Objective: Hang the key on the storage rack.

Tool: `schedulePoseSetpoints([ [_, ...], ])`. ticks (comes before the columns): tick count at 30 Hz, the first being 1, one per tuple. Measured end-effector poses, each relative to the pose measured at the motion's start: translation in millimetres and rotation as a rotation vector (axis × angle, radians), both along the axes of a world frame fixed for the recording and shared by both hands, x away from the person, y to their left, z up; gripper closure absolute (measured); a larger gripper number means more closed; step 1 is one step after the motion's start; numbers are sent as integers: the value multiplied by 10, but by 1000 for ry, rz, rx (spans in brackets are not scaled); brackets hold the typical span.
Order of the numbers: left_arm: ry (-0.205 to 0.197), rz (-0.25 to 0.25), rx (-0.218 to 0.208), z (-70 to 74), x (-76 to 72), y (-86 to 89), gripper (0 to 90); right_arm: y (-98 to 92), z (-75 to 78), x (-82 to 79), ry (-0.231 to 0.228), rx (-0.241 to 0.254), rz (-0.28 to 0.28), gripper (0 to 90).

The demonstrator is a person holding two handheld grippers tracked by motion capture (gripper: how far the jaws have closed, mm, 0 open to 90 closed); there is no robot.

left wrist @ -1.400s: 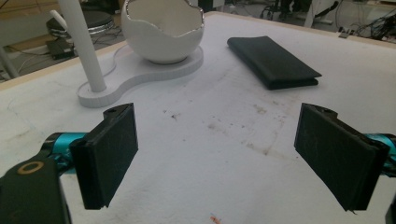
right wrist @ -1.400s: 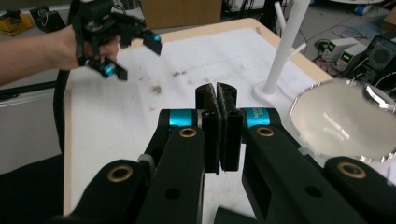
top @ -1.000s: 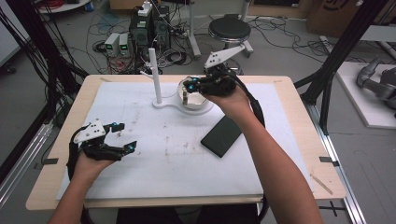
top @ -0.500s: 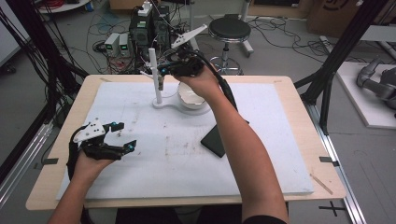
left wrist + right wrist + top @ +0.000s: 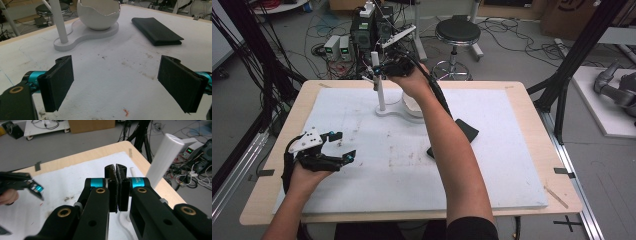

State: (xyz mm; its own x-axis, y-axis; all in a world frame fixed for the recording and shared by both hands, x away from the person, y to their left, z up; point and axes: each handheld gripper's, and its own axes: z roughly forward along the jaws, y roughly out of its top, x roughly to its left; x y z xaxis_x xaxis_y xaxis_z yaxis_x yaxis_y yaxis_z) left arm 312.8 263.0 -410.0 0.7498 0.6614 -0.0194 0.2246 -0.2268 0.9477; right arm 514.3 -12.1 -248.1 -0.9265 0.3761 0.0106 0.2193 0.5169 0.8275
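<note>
Up top, right gripper (image 5: 376,71) jaws pressed together, nothing between them, held in the air just beside the top of the white post (image 5: 378,80); right arm stretched forward across the table (image 5: 522,100). Post is plain white, round, upright on a flat white base (image 5: 387,111) that also carries a white bowl (image 5: 98,13), at the far middle of the white mat. Left gripper (image 5: 339,146) jaws wide, empty, low over mat's near left. Black folded pouch (image 5: 156,31) lies right of the base.
</note>
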Motion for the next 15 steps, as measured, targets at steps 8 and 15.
schedulePoseSetpoints([
  [8, 3, 0, 8, -1, -16, -6, 135, 25, -60, 82, 21, -1, -26, 900],
  [15, 4, -5, 7, -7, -14, -13, 135, 20, -88, 121, 24, -6, -45, 898],
])
